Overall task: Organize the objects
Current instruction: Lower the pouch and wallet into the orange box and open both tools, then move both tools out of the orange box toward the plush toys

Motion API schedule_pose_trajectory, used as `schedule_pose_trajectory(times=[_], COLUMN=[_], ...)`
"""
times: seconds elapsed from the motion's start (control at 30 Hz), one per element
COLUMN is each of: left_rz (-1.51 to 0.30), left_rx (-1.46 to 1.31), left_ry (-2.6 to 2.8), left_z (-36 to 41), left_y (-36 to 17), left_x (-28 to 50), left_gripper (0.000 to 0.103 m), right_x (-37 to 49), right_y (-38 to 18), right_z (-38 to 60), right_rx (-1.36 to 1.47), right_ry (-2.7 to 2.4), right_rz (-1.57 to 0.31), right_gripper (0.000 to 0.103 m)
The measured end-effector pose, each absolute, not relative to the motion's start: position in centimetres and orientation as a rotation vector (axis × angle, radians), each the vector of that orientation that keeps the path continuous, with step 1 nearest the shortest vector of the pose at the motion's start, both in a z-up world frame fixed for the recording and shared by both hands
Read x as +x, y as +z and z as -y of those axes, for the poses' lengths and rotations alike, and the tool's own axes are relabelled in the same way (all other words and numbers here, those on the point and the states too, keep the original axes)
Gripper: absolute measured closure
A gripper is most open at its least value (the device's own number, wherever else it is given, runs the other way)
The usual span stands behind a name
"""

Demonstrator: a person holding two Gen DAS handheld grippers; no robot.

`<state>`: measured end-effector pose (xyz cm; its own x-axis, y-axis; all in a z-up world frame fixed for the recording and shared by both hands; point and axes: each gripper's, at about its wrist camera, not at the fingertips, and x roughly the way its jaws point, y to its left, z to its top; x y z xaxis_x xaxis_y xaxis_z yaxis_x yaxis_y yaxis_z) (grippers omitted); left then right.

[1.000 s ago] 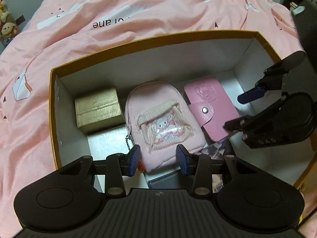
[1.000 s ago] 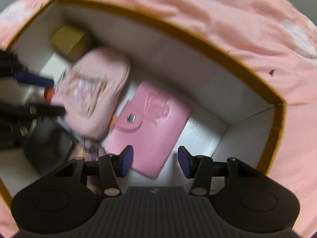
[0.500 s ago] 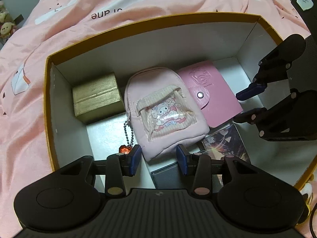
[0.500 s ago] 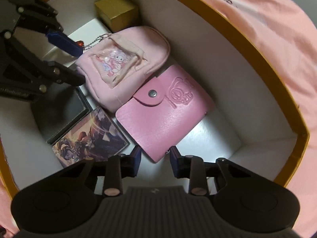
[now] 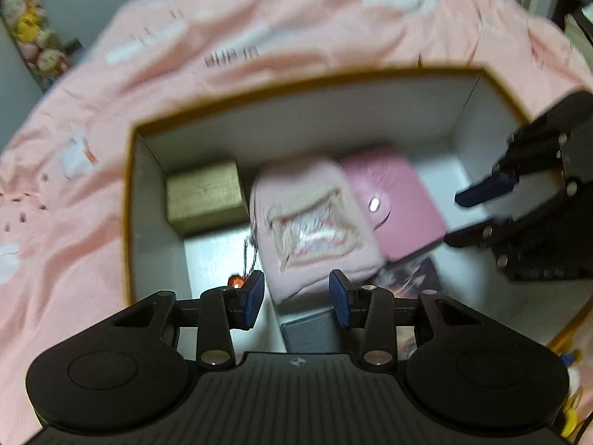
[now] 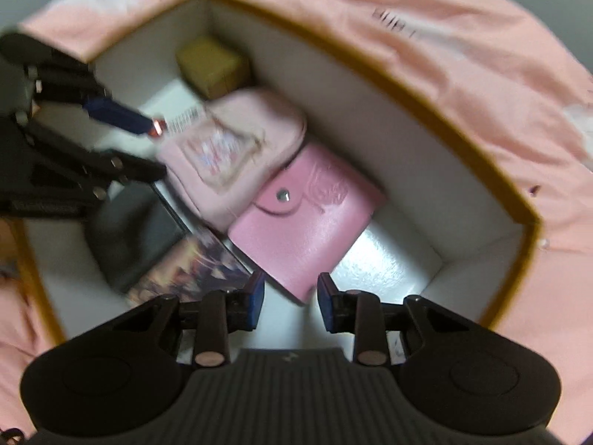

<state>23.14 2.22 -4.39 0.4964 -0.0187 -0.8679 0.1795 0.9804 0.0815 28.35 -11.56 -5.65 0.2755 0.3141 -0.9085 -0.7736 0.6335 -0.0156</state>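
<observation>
An orange-rimmed box with white walls lies on a pink bedspread. Inside it are a gold box, a pink mini backpack with a red charm on a chain, a pink snap wallet, a picture card and a dark grey case. My left gripper hovers open over the backpack's lower edge, holding nothing. My right gripper hangs above the wallet's near corner, jaws partly apart and empty. Each gripper shows in the other's view, the right gripper and the left gripper.
The pink bedspread surrounds the box on all sides. Plush toys stand against the wall at far left. White box floor shows to the right of the wallet. The box rim stands well above the items.
Both grippers have drawn back and up from the box, so it looks smaller. The right jaws have narrowed since the earliest frame. The items lie where they were.
</observation>
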Motion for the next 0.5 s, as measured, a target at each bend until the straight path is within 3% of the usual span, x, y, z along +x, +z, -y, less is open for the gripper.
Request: schedule_pose_trajectory(times=[0.1, 0.27, 0.37, 0.5], left_rz=[-0.933, -0.793, -0.750, -0.721], left_rx=[0.121, 0.043, -0.014, -0.063], left_ry=[-0.121, -0.163, -0.207, -0.258], left_z=[-1.3, 0.4, 0.9, 1.2], left_y=[-1.9, 1.0, 1.5, 1.1], left_x=[20.6, 15.7, 13.2, 10.7], left_gripper=[0.056, 0.056, 0.055, 0.054], right_x=[25.7, 21.0, 18.1, 14.7], right_y=[-3.0, -0.6, 0.3, 0.5], right_z=[12.2, 13.4, 14.9, 17.0], right_rx=[-0.441, -0.331, -0.257, -0.179], right_ry=[0.746, 0.705, 0.664, 0.610], right_rz=[-0.980, -0.854, -0.791, -0.753], right_gripper=[0.061, 0.061, 0.061, 0.053])
